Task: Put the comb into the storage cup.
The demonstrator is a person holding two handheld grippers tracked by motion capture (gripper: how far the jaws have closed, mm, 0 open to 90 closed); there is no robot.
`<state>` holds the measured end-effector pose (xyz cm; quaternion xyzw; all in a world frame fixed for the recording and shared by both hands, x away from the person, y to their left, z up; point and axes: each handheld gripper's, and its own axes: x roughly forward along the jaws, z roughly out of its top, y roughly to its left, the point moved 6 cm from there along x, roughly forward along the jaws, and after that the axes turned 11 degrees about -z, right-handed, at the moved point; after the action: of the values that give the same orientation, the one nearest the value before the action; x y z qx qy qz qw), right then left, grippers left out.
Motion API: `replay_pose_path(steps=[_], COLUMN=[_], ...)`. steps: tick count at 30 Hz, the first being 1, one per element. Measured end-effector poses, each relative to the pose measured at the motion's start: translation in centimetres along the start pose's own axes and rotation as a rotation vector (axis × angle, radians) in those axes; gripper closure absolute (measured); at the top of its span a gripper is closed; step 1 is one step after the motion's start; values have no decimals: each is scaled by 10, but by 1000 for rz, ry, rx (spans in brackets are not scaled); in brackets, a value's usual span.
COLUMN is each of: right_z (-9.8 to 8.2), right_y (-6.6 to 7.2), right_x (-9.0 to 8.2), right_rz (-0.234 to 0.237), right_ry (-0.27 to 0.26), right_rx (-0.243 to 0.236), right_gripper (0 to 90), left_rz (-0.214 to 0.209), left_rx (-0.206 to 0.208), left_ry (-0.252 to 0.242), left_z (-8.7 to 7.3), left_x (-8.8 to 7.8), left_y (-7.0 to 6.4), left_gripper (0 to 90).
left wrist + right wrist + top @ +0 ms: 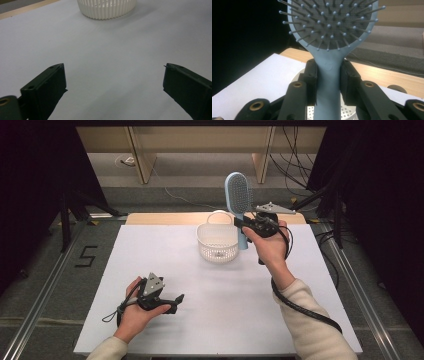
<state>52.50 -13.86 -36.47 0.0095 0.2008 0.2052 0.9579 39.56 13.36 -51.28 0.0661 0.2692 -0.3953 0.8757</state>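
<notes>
Right gripper (243,224) clamped on neck of pale blue hairbrush (329,30), upright just beside white basket (217,243); left gripper (176,300) open on table (225,310); likely light, stiff, smooth plastic, best held at handle, away from bristles.

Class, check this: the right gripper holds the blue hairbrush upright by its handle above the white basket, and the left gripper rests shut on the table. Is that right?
Not quite. The left gripper is open, its jaws wide apart over the bare table, as the left gripper view shows. The rest stands: the right gripper holds the hairbrush upright above the basket.
</notes>
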Motion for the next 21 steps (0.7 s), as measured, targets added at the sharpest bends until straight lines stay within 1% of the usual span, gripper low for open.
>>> replay_pose_path(steps=[13,21], right_z=[4,4], right_y=[0,0], right_x=[3,4], right_rz=[-4,-6], right_ry=[-7,-6], right_rx=[-1,2], right_gripper=[709,709], left_rz=[1,0], left_rx=[1,0], left_ry=[0,1], left_z=[0,0], left_x=[0,0], left_y=[0,0], left_gripper=[42,42])
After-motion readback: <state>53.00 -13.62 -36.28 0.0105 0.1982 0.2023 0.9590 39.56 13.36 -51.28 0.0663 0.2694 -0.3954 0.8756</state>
